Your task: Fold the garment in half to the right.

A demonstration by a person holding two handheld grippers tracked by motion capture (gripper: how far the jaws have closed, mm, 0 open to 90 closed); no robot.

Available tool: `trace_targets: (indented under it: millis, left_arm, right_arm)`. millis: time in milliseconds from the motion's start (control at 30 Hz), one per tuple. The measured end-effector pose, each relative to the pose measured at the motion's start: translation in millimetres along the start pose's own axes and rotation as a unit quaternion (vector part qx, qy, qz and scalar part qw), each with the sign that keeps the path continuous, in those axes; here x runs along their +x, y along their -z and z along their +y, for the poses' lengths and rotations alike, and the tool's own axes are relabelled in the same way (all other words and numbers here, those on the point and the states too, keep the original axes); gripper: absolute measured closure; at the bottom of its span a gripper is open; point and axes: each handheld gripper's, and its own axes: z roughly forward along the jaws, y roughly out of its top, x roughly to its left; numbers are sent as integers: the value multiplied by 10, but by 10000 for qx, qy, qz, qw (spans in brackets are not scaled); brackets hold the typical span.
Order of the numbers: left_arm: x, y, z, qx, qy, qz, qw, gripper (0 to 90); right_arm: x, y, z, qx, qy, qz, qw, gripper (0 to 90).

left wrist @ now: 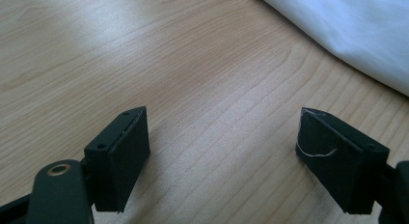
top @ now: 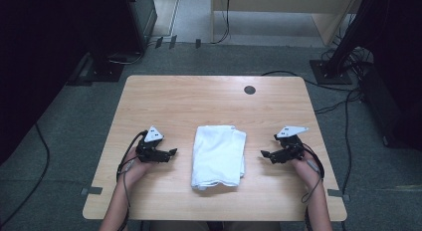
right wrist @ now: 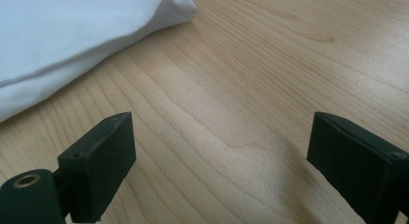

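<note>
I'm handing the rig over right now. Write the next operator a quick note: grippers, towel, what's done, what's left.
Left gripper: open, holding nothing, on the table left of the towel.
Right gripper: open, holding nothing, right of the towel.
Towel: white, folded, at the table's middle, apart from both grippers.
Done: the towel lies folded into a compact stack.
Left: probably nothing, or one more fold; neither gripper touches it.

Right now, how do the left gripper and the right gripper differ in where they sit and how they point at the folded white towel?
The left gripper rests left of the towel, jaws pointing right; the right gripper rests right of it, jaws pointing left. The left gripper's grey plate looks compact, the right's longer and more pointed. Both are open, hold nothing, and sit apart from the towel on the table.
</note>
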Motion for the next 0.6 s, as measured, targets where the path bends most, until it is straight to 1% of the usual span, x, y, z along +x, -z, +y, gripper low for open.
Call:
trace_targets:
  millis: [267, 367, 533, 600]
  left_arm:
    - [0, -1, 0, 0, -12, 9, 10000, 193]
    - [0, -1, 0, 0, -9, 12, 10000, 193]
    - [0, 0, 0, 1, -9, 12, 10000, 193]
    - [1, 0, 0, 1, -9, 11, 10000, 193]
  right_arm:
    - [-28, -1, -39, 35, -14, -17, 10000, 99]
    - [-47, 0, -64, 3, -22, 22, 10000, 99]
    - [-77, -15, -106, -8, -38, -23, 10000, 98]
    - [-82, -19, -122, -60, -33, -41, 10000, 98]
